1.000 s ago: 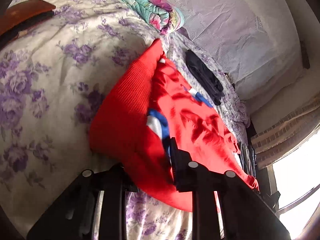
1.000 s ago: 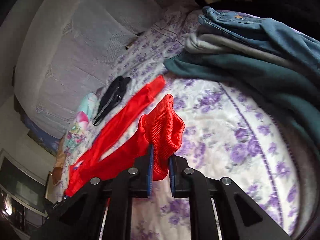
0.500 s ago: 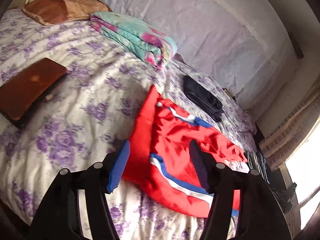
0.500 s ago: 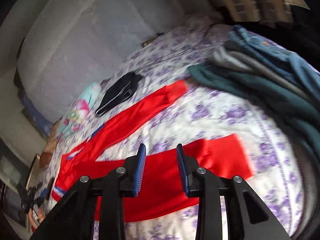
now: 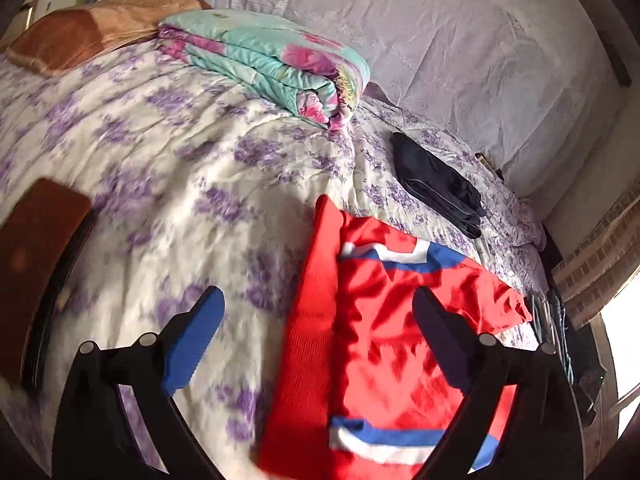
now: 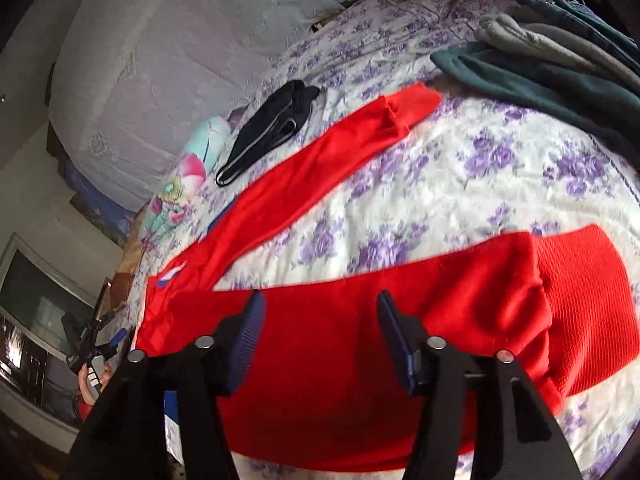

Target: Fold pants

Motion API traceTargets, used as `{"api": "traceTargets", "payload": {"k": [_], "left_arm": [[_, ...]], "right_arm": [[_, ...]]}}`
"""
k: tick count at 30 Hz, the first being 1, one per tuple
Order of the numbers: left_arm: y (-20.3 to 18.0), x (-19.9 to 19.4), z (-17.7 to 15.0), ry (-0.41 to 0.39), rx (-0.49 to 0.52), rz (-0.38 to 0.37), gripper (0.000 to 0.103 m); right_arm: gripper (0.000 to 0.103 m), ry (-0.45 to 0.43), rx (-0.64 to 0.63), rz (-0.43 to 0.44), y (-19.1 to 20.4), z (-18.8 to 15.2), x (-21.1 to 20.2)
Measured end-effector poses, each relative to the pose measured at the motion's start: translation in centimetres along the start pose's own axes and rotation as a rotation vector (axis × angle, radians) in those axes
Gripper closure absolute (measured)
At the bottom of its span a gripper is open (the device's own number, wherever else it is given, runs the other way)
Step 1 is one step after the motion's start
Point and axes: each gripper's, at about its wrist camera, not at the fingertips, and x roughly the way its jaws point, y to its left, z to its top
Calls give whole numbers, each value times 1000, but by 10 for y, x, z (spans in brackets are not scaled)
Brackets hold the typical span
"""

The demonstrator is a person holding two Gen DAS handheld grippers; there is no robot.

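Observation:
Red pants [image 6: 360,320] with blue and white stripes lie spread on a purple-flowered bedspread [image 6: 500,168], both legs stretched out and apart. In the left wrist view the waistband end of the pants [image 5: 380,320] lies below my left gripper [image 5: 316,312], which is open, empty and raised above it. My right gripper [image 6: 320,312] is open and empty, hovering over the near leg, whose ribbed cuff [image 6: 580,300] lies to the right.
A folded dark garment [image 5: 436,184] lies beyond the pants. A folded teal floral blanket [image 5: 272,60] and a brown pillow [image 5: 80,32] sit at the head end. A brown book [image 5: 36,248] lies left. Stacked teal, grey and denim clothes [image 6: 560,52] lie at the right.
Both grippers have let go of the red pants, opened wide and lifted away. The pants now lie flat on the bed with the near leg stretched out.

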Motion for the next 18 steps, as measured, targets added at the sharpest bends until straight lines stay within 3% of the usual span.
{"api": "traceTargets", "payload": {"k": [2,4,8,10,11,12,17,18], "left_arm": [[2,25,20,11,-20,11,11],[4,52,35,48,-47,-39,11],[-8,101,43,118,11,-45,15],[-11,115,42,122,44,-65,37],[-11,118,41,121,53,-97,66],[-9,120,40,127,49,-141,84],[4,111,40,79,-3,-282,87],[6,111,39,75,-12,-296,87]], "right_arm": [[30,-38,53,47,-5,4,2],[28,-41,100,80,-9,6,9],[9,-86,113,119,-12,8,9],[4,-119,69,87,-6,17,5],[4,-120,31,54,0,24,5],[4,-110,-12,31,7,32,6],[4,-23,-292,-52,52,74,44],[10,-11,-355,-82,61,83,57]]}}
